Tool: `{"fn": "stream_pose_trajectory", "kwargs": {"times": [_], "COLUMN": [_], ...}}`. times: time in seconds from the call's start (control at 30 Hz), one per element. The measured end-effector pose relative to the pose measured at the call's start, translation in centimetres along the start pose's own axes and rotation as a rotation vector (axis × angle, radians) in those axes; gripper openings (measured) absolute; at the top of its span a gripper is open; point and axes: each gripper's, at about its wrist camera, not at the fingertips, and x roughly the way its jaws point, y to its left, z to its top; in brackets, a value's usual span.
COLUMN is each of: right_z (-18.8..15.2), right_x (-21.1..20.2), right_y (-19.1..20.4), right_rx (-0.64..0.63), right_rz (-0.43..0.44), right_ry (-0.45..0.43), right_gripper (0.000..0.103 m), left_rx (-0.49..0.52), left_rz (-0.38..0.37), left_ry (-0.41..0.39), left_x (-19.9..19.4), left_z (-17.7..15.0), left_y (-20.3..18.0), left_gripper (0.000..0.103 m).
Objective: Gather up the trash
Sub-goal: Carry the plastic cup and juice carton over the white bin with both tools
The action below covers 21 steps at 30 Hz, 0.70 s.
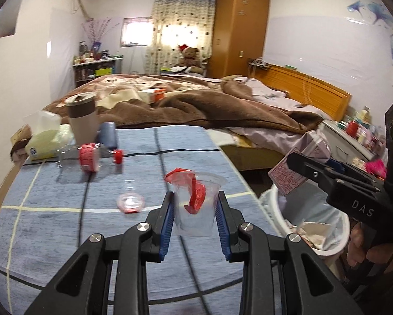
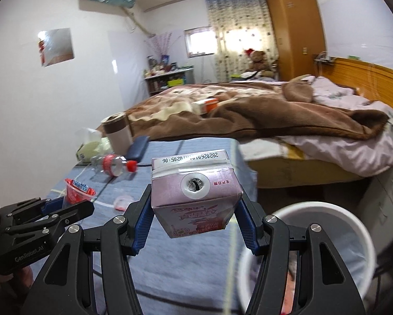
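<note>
My left gripper (image 1: 195, 207) is shut on a clear plastic cup (image 1: 196, 210) with a torn red foil lid, held above the blue checked tablecloth (image 1: 65, 236). My right gripper (image 2: 195, 210) is shut on a pink milk carton (image 2: 195, 194), lifted near the table's right edge. The white trash bin (image 2: 314, 249) with a bag liner stands on the floor low right of the table; it holds crumpled paper (image 1: 312, 232). On the cloth lie a clear bottle with a red label (image 1: 90, 157), a red cap (image 1: 118, 155) and a small clear lid (image 1: 130, 202).
A tall beige tumbler (image 1: 82, 120), a tissue pack (image 1: 43, 137) and a dark blue case (image 1: 108, 135) stand at the table's far left. Behind is a bed with a brown blanket (image 1: 196, 102). A bedside cabinet (image 1: 354, 136) with clutter is at the right.
</note>
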Motion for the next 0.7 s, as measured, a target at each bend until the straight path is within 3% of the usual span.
{"fn": "stream_pose_trajectory", "kwargs": {"times": [0.4,0.7], "right_z": [-2.4,-4.3], "right_x": [-4.0,-5.3], "right_y": [-4.9,-8.3], "right_rx": [0.076,0.155], "right_rz": [-0.209,-0.294], "right_ry": [-0.006,0.026], "right_gripper": [0.059,0.059], "left_rx": [0.109,0.187], "left_rz": [-0.159,-0.248], "left_ry": [0.026,0.055], "left_x": [2.1,4.2], "left_z": [0.3,0.3], "left_y": [-7.8,-13.1], "left_gripper": [0.032,0.032]}}
